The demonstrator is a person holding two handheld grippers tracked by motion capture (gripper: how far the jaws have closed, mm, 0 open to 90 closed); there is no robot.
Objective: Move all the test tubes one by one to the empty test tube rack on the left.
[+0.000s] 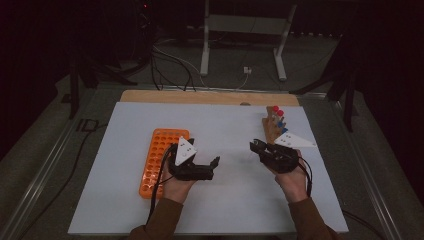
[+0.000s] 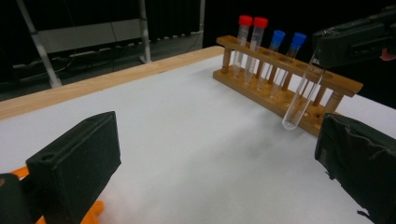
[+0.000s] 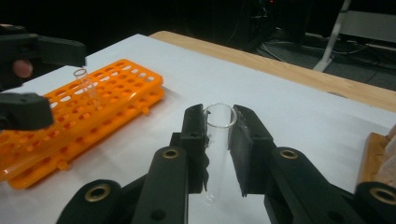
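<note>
My right gripper (image 3: 218, 135) is shut on a clear, uncapped test tube (image 3: 217, 158), gripping it just under the rim. From the left gripper view, that tube (image 2: 301, 95) hangs tilted in front of a wooden rack (image 2: 261, 91). The rack holds two red-capped tubes (image 2: 250, 32) and two blue-capped tubes (image 2: 285, 46). My left gripper (image 2: 219, 172) is open wide with nothing between its jaws. In the high view the left gripper (image 1: 205, 155) is beside an orange rack (image 1: 159, 160), and the right gripper (image 1: 256, 145) is left of the wooden rack (image 1: 272, 127).
A small clear tube (image 3: 86, 86) stands in the orange rack (image 3: 107, 100) near the left gripper's jaws. A white sheet (image 1: 225, 125) covers the table, with a wooden strip (image 1: 200, 96) along its far edge. Cables and a metal stand lie on the floor beyond.
</note>
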